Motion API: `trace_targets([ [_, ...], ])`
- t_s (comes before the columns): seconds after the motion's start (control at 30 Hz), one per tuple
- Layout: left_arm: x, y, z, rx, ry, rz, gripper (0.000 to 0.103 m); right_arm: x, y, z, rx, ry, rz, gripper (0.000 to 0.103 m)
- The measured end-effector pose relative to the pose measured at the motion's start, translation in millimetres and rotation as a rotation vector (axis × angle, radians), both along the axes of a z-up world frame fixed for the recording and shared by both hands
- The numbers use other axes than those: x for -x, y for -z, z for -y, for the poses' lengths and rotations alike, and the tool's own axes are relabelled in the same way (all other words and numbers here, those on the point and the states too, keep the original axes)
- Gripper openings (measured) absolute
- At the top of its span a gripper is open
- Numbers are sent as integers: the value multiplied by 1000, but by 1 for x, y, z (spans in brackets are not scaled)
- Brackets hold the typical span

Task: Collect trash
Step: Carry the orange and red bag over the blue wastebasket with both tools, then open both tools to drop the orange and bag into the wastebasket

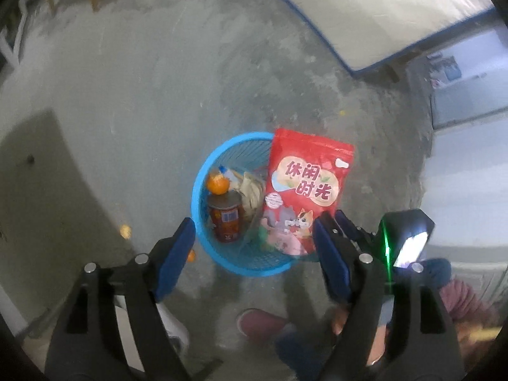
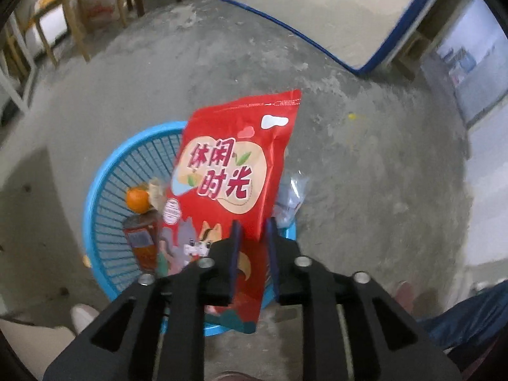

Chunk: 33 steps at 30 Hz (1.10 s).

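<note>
A blue plastic basket [image 1: 203,171] stands on the concrete floor. In it lie an orange [image 1: 217,184], a red can [image 1: 225,222] and crumpled paper [image 1: 250,193]. My right gripper [image 2: 253,231] is shut on the lower edge of a red snack bag [image 2: 231,158] and holds it over the basket's [image 2: 104,190] right side. The orange [image 2: 137,201] and can [image 2: 143,244] show left of the bag. The bag [image 1: 304,184] and the right gripper [image 1: 333,231] also show in the left wrist view. My left gripper [image 1: 254,247] is open and empty above the basket's near rim.
A mattress with blue edging [image 1: 365,9] lies at the back right. Wooden chair legs [image 2: 76,25] stand at the back left. Small orange pieces [image 1: 126,231] lie on the floor left of the basket. A clear plastic wrapper [image 2: 290,200] sits by the basket's right rim. The person's shoe [image 1: 260,324] is near.
</note>
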State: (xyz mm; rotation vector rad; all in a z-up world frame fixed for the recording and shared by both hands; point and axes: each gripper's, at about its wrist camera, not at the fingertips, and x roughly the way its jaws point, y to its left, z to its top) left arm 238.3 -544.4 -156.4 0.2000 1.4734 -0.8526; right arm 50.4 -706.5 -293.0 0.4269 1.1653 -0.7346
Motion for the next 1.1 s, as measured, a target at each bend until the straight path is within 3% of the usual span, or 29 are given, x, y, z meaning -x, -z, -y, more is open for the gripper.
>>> trace_targets([
  [0.1,3,-33,-20,22,6,75,75,14,-10,5,-9,43,47,30],
  [0.27,8,-83,-69,119,-25,118,76,35,-28,11,-59,102,180,32],
  [0.43,29,-132,-134,213,-29,213,78,50,-40,9,-115,111,289,32],
  [0.5,39,-149,-164,250,-38,250,79,44,-36,10,-128,105,293,32],
  [0.6,56,-165,-206,296,-42,298,81,25,-14,13,-164,94,261,29],
  [0.73,81,-172,-257,316,-62,346,82,-2,34,17,-169,85,125,8],
  [0.83,93,-165,-285,309,-94,309,82,-23,67,13,-185,36,46,6],
  [0.97,109,-150,-307,306,-135,253,82,-43,78,14,-206,17,63,6],
  [1.1,124,-139,-310,296,-118,255,82,-63,92,10,-204,-12,14,5],
])
